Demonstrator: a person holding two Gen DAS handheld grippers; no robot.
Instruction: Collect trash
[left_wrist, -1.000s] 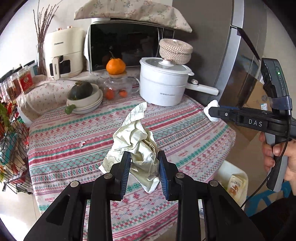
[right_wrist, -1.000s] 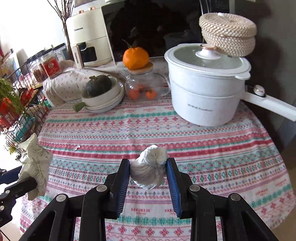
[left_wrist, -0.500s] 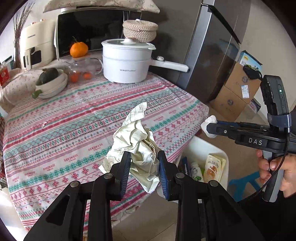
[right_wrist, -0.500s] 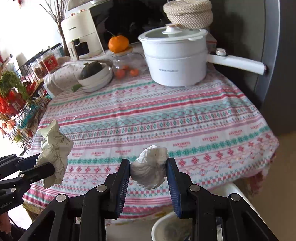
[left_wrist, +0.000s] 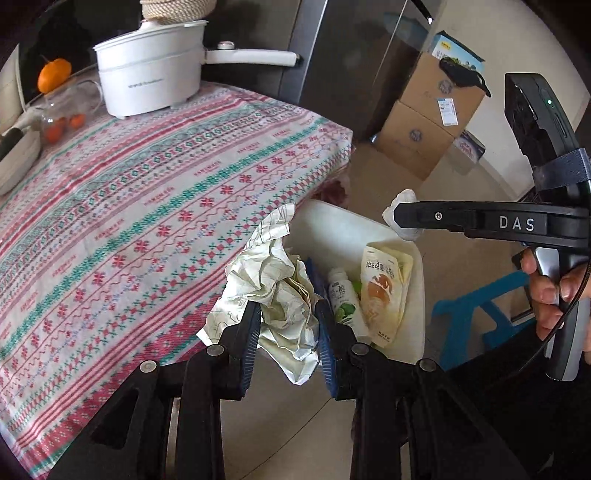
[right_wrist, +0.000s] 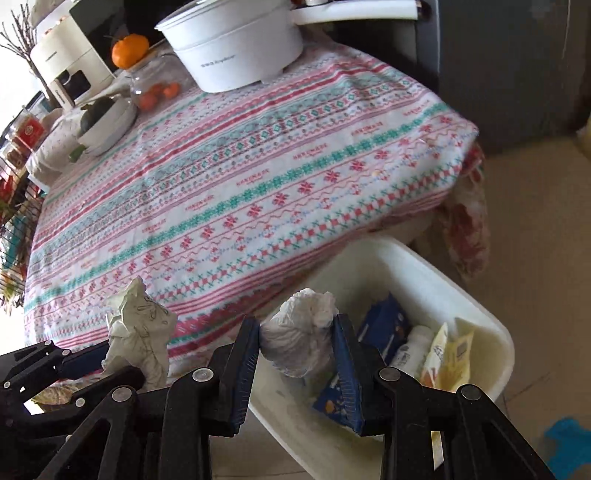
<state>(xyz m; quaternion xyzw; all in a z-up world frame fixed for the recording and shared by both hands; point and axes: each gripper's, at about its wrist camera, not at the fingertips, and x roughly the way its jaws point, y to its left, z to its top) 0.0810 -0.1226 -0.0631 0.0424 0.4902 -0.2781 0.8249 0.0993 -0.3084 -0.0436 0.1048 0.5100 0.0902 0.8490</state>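
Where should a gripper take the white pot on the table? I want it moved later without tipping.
Grip the white pot by its long straight handle, which sticks out sideways toward the table edge. Come from that open side; the round body looks too wide for the jaws.

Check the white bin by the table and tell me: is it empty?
No: the white bin already holds a bottle, a yellow pouch and a blue package.

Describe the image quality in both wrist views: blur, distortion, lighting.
Left wrist view: sharp, with heavy fisheye bending and dark vignette corners; the crumpled cream paper in the left gripper is crisp. Right wrist view: motion-blurred striped tablecloth; the white tissue wad in the right gripper stays sharp; window glare top left.
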